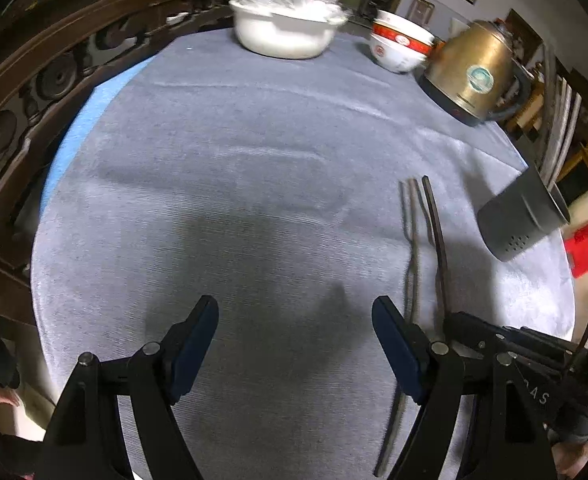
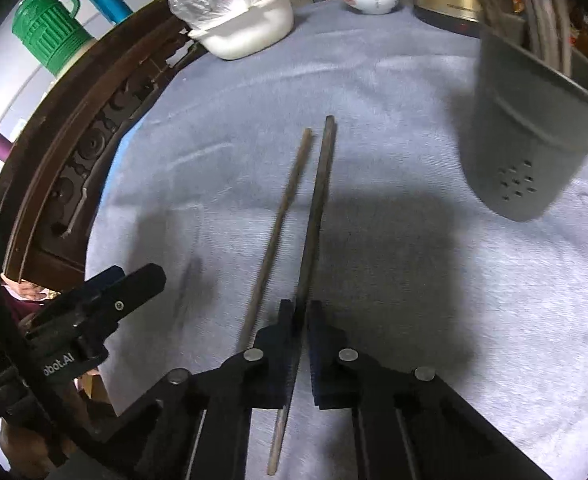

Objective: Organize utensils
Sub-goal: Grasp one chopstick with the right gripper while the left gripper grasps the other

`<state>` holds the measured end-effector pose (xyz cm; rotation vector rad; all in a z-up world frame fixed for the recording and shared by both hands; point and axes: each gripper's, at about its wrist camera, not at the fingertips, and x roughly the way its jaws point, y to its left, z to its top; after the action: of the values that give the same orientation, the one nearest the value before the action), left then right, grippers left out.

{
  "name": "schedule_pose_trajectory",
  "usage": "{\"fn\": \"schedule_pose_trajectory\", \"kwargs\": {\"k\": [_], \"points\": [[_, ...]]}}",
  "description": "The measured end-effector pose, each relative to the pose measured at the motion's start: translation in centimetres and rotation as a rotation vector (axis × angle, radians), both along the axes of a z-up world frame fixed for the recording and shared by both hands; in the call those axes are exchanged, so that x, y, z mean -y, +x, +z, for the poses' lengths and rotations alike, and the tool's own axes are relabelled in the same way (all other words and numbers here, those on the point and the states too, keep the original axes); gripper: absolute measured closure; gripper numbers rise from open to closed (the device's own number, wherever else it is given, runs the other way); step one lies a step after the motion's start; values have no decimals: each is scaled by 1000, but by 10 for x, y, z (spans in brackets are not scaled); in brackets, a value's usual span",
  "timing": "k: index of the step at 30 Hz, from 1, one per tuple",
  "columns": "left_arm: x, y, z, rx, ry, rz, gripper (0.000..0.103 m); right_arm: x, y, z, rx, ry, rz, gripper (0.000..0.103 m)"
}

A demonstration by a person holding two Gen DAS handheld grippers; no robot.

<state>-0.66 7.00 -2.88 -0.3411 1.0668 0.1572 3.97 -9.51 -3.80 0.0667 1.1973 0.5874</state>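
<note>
right gripper (image 2: 302,320) pinching one dark chopstick (image 2: 317,200) | second chopstick (image 2: 279,220) thinner, brown, just beside | grey perforated holder (image 2: 530,136) tilted | left gripper (image 1: 296,316) jaws spread

A round table (image 1: 221,168) draped in grey cloth carried a white pot (image 1: 283,32) covered with plastic film, stacked red-and-white bowls (image 1: 400,46) and a brass kettle (image 1: 474,72) along its far edge. A grey perforated holder (image 2: 530,140) stood near the right edge.
</note>
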Motion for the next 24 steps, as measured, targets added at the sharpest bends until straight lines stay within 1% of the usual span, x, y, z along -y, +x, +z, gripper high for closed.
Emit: {"fn": "schedule_pose_trajectory", "kwargs": {"k": [4, 7, 10, 13, 14, 15, 16, 17, 18, 19, 20, 21, 24], "points": [[23, 7, 3, -7, 1, -74, 23, 23, 1, -1, -12, -18, -28, 95], [38, 14, 5, -9, 24, -116, 23, 35, 1, -4, -38, -15, -32, 93], [51, 21, 1, -33, 65, -151, 23, 41, 4, -7, -69, 22, -57, 91], [59, 26, -8, -83, 117, -163, 24, 39, 4, -8, -53, 28, -69, 91], [60, 27, -11, -94, 122, -172, 30, 37, 4, -7, -41, 15, -62, 91], [62, 28, -15, -110, 129, -184, 48, 39, 3, -6, -37, 8, -58, 91], [63, 28, -18, -130, 141, -187, 56, 39, 3, -6, -35, -1, -52, 92], [63, 27, -16, -119, 172, -184, 68, 38, 3, -6, -35, -5, -47, 93], [62, 26, -16, -123, 171, -187, 77, 38, 3, -6, -36, -14, -35, 93], [61, 25, -15, -130, 166, -186, 83, 38, 3, -5, -40, -20, -21, 94], [57, 25, -15, -139, 157, -180, 93, 39, 3, -6, -42, -24, -12, 94], [53, 23, -15, -145, 137, -178, 95, 40, 1, -6, -41, -37, 5, 94], [44, 14, -15, -166, 93, -178, 96, 42, -4, -7, -48, -64, 36, 95]]}}
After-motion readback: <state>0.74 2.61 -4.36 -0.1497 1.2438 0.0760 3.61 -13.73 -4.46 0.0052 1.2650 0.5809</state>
